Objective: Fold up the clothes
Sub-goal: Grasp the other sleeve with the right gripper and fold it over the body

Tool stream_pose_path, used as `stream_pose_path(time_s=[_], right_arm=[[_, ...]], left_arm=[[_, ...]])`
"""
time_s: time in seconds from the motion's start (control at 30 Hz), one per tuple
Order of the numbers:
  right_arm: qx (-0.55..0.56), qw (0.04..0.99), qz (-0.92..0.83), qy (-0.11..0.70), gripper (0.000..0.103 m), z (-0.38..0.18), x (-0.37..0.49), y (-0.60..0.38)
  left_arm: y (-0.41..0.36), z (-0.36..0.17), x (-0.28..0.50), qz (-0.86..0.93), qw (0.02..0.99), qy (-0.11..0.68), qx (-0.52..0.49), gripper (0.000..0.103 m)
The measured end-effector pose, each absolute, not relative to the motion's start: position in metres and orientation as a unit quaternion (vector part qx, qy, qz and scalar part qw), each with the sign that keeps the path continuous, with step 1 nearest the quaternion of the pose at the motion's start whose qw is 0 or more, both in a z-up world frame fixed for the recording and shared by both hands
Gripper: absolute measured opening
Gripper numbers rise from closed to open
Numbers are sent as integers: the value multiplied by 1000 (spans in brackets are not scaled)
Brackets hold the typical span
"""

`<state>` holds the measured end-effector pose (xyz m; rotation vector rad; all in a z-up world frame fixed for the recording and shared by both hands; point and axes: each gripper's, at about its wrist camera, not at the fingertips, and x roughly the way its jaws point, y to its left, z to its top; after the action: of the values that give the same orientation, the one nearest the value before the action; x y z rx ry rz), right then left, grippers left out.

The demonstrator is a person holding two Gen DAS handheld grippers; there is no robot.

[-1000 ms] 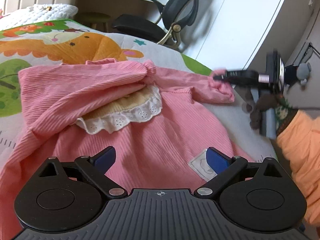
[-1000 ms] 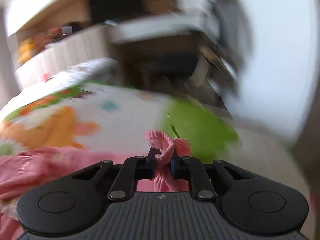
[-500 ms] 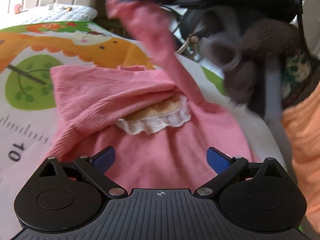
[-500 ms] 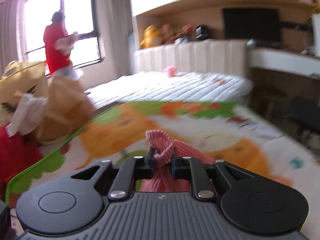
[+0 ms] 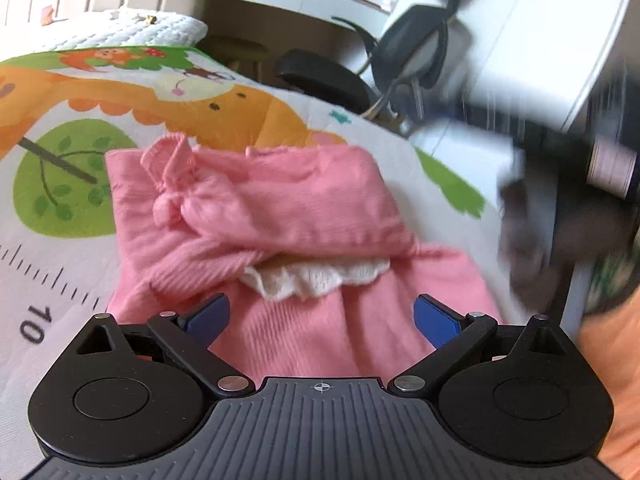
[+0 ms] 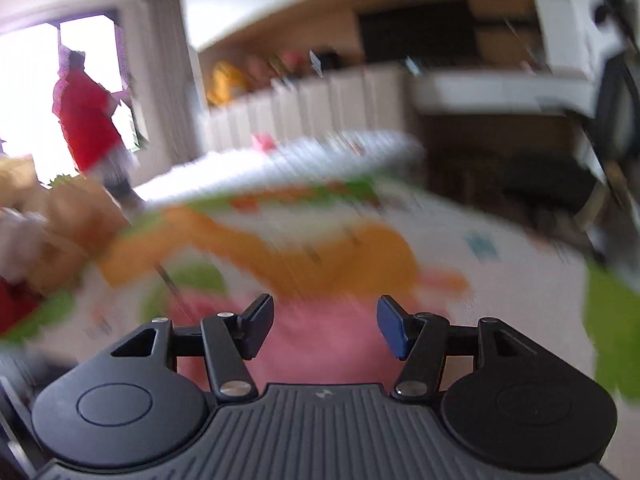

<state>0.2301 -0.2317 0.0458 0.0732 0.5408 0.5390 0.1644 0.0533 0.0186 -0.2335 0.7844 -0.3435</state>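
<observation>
- On the cartoon-print mat [image 5: 248, 120] lies the pink garment [image 5: 280, 216], both sleeves folded across its chest, a white lace collar [image 5: 316, 280] showing beneath.
- Left gripper [image 5: 320, 316]: jaws wide apart, empty, just above the garment's lower half.
- Right gripper [image 6: 325, 326]: jaws apart, holding nothing; the view is blurred, apparently above the pink cloth.
</observation>
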Motion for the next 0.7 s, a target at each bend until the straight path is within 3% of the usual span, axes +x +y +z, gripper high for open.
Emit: stream_pose_path(time_s=[0.2,0.23,0.27,0.33,0.37,0.4,0.47,0.6,0.7], right_arm=[[23,926,234,296,58,6,229,-244],[24,926,236,294,58,7,229,-243],[24,926,238,291,58,7,228,-241],[0,930,245,276,58,16,223,-231],[-12,931,248,268,58,21,220,-226],[-24,932,251,260,58,25,218,-221],[-47,934,258,244,58,34,213,-210],[-75,926,261,261,59,32,221,-191],[-84,917,246,302,59,14,238,-182]], left_arm=[[69,24,203,-82,926,347,-121,96],[71,22,212,-66,928,347,-116,87],[72,19,221,-52,928,353,-110,70],[74,9,235,-41,923,368,-100,54],[75,4,240,-41,920,377,-98,37],[78,0,242,-42,916,384,-105,33],[90,-4,240,-44,909,393,-133,27],[113,-3,230,-40,906,394,-148,27],[127,-6,225,-31,906,395,-146,35]])
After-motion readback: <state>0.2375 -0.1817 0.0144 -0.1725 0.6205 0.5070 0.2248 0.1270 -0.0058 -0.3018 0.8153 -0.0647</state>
